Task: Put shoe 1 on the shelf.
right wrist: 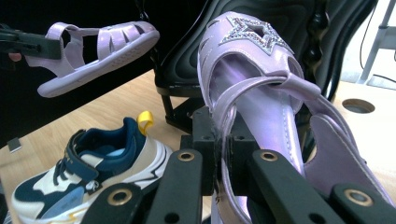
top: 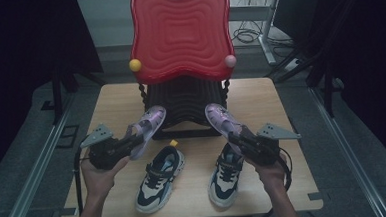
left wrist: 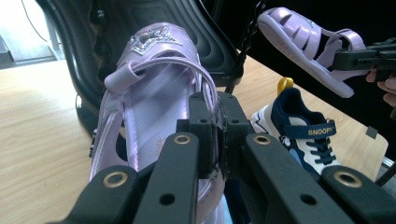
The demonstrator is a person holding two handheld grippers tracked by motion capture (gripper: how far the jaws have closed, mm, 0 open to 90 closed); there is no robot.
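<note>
— Sandals first: where are the two purple ones?

— Each is lifted off the table (top: 260, 97). The left gripper (top: 129, 145) holds the left purple sandal (top: 147, 128) in front of the black rack (top: 183, 106), toe pointing up and away. The right gripper (top: 238, 138) holds the right purple sandal (top: 221, 118) the same way, on the other side of the rack's front.

— How do the jaws stand?

— In the left gripper view the jaws are pressed nearly together, pinching the side edge of the sandal (left wrist: 154, 93) beside its strap. In the right gripper view the jaws likewise pinch the sandal's (right wrist: 261, 84) side edge. Both sandals carry a glittering star on the toe.

— What lies under them?

— A pair of navy and white sneakers rests on the table, near the person's edge. The left sneaker (top: 159, 178) sits just below the left sandal, with a yellow heel loop; the right sneaker (top: 227, 174) lies just below the right gripper, partly covered by it.

— And behind?

— A red wavy panel (top: 179, 31) stands atop the rack, with a yellow ball (top: 135, 65) and a pink ball (top: 230, 61) at its lower corners.
</note>
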